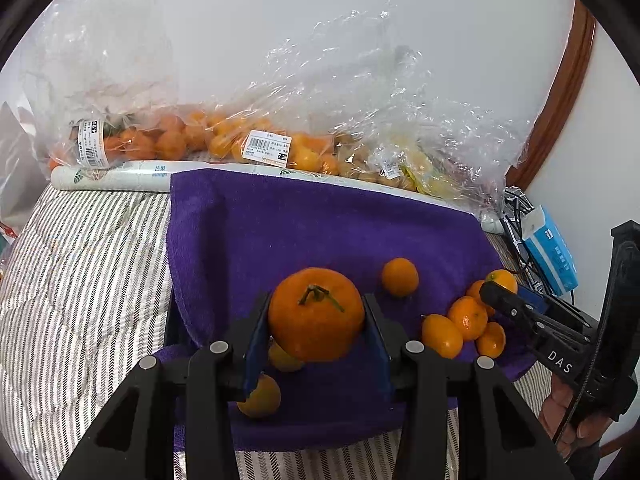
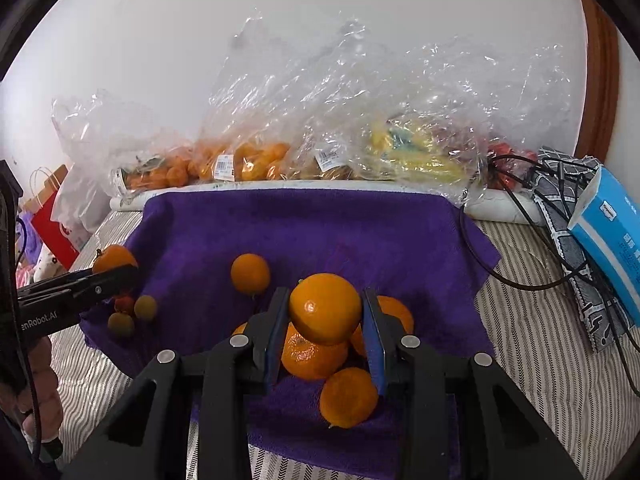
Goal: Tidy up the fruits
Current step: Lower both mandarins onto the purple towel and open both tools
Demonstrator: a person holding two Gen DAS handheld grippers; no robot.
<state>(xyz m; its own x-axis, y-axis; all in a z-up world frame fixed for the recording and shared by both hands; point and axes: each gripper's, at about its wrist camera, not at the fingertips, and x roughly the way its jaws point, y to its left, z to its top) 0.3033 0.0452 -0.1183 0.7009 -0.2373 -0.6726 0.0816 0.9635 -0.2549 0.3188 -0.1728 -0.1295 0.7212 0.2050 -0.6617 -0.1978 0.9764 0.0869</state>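
Price labels (image 1: 265, 147) on bagged fruit too small to read; small fruit (image 1: 283, 357) half hidden behind stemmed mandarin (image 1: 316, 314).

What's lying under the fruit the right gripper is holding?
Below the small orange held in the right gripper, more small oranges sit piled on the purple towel. The held fruit and fingers cover part of the pile, so its count is unclear.
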